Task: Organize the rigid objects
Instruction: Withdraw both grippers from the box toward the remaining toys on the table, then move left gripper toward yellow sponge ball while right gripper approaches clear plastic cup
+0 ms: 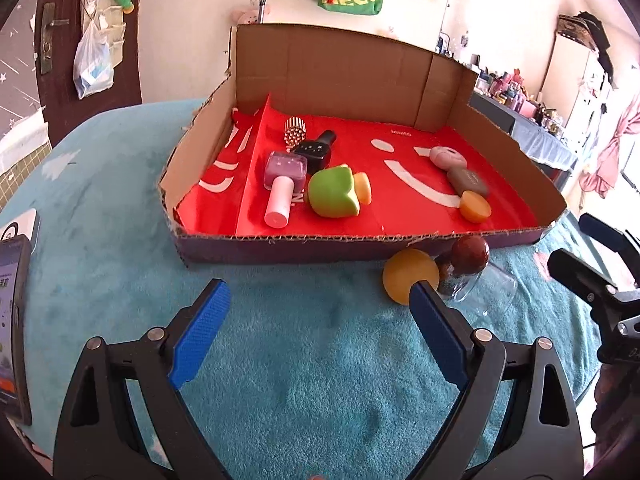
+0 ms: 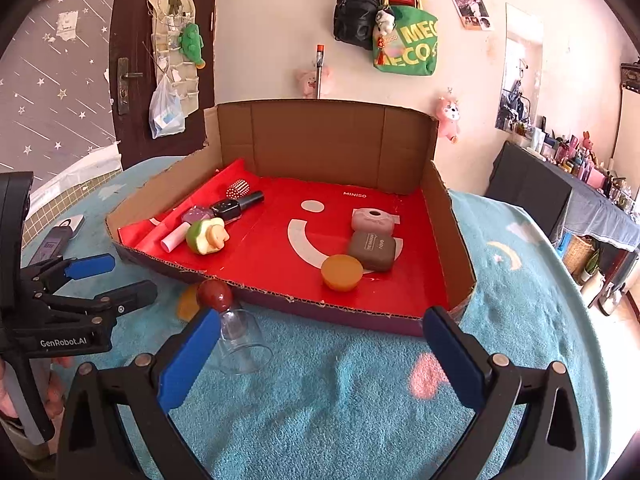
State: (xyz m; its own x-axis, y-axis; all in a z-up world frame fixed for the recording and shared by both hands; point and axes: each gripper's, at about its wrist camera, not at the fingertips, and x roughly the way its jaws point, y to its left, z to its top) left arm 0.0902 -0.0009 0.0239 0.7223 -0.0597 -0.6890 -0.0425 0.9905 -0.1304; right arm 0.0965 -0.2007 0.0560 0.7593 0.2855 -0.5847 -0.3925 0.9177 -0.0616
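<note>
Currently, by item:
left gripper (image 1: 320,292): fingers spread wide, holding nothing, low over the teal blanket (image 1: 300,360). Its right finger tip overlaps the yellow disc (image 1: 408,274) in its own view; contact hard to judge, probably just in front of it.
right gripper (image 2: 320,322): fingers spread wide, nothing between them, hovering over the blanket just short of the box's front wall.
cardboard box (image 2: 320,136): shallow, open top, tall back wall, red paper liner (image 2: 280,248) with a white smiley print.
box, left group: pink-capped nail polish bottle (image 1: 282,182), black nail polish bottle (image 1: 316,148), studded silver piece (image 1: 295,130) behind them, green toy (image 1: 334,192) with a cream-orange end, lying on its side. All close together, the bottles touching.
box, right group: pink round case (image 2: 374,220), brown rounded case (image 2: 372,250), orange puck (image 2: 342,272), in a line front to back, each touching or just beside the next.
outside the box: clear glass (image 2: 242,340) lying on its side on the blanket, just beside the front wall, dark red ball (image 2: 214,294) at its far end. Yellow disc sits next to the ball, also on the blanket.
far left: phone-like device (image 1: 14,320) at the blanket's edge.
background: green tote bag (image 2: 406,46) and black backpack (image 2: 356,16) hanging on the wall.
</note>
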